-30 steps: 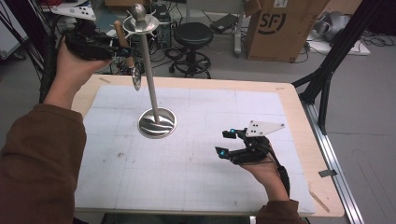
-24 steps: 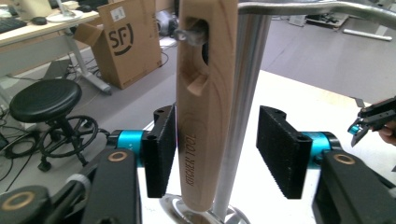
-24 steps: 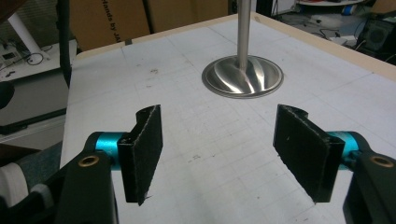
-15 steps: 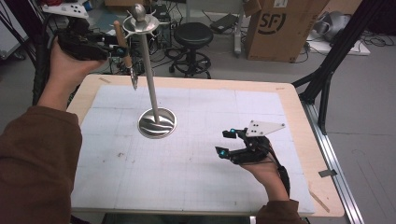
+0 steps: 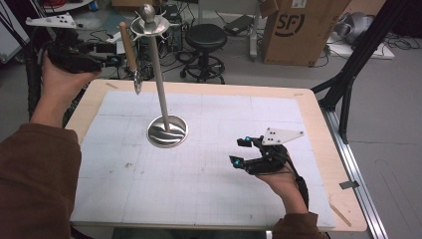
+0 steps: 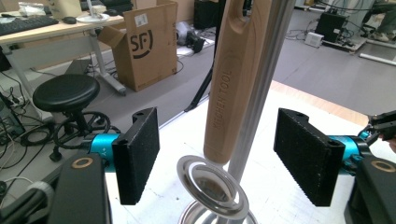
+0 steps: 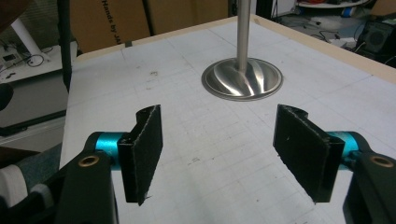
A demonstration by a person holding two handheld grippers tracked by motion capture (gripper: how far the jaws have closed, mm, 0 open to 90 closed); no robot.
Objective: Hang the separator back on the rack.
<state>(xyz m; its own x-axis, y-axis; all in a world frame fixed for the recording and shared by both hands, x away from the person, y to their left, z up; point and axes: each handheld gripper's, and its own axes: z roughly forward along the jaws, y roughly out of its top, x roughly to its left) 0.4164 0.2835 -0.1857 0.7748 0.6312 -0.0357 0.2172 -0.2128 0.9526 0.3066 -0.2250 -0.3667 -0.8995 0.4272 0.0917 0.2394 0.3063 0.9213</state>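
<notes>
Left gripper [image 6: 217, 161] has just been opening, pads clear of the hanging tool [image 6: 233, 79]; light, stiff wood, best pinched mid-handle; right gripper [image 7: 218, 156] open, empty

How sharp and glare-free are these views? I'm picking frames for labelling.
High view: soft overall, with the stand base showing bright streaks. Left gripper view: the wooden handle is crisp enough to read its engraving, while the metal ring below it is blurred. Right gripper view: the pads are sharp.
</notes>
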